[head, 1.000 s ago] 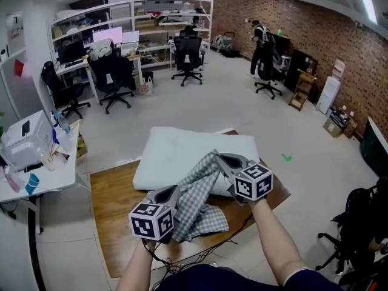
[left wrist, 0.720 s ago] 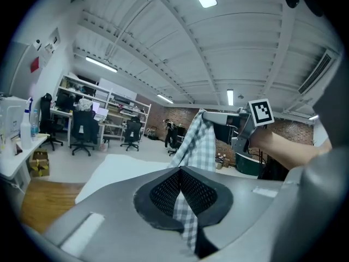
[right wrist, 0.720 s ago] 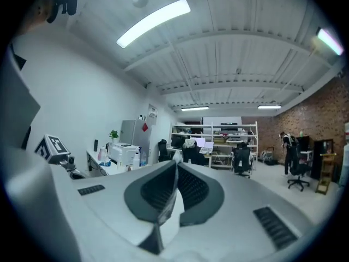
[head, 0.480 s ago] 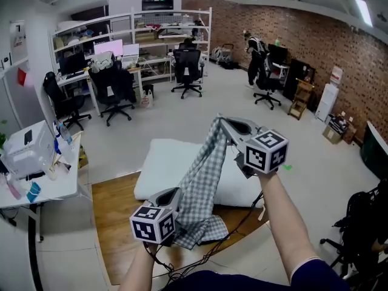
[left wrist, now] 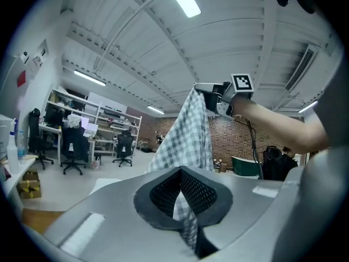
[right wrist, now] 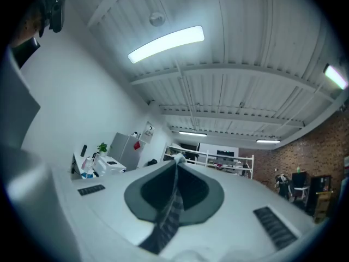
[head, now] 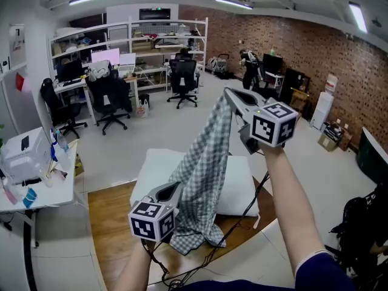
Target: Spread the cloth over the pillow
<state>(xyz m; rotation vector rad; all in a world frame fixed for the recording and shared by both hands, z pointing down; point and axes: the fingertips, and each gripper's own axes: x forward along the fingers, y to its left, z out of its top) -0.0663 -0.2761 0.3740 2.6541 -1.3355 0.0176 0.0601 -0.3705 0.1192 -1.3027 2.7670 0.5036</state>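
A grey-and-white checked cloth [head: 205,174] hangs stretched between my two grippers above a white pillow [head: 242,190] lying on a wooden table [head: 109,217]. My right gripper [head: 229,96] is raised high, shut on the cloth's top corner; in the right gripper view a strip of the cloth [right wrist: 170,212] shows pinched between the jaws. My left gripper [head: 176,190] sits low in front of the pillow, shut on a lower edge of the cloth [left wrist: 188,222]. From the left gripper view the cloth [left wrist: 188,135] rises to the right gripper [left wrist: 200,87].
Office chairs [head: 109,96] and desks with monitors [head: 106,56] stand at the back, shelving [head: 163,35] behind them. A white side table [head: 36,180] with a printer and bottles is at the left. A person [head: 248,65] stands by the brick wall. Cables [head: 200,265] trail off the table's front edge.
My right gripper has risen far above the pillow, pulling the cloth up off it into a long hanging sheet. The left gripper rose a little and still grips the lower edge.
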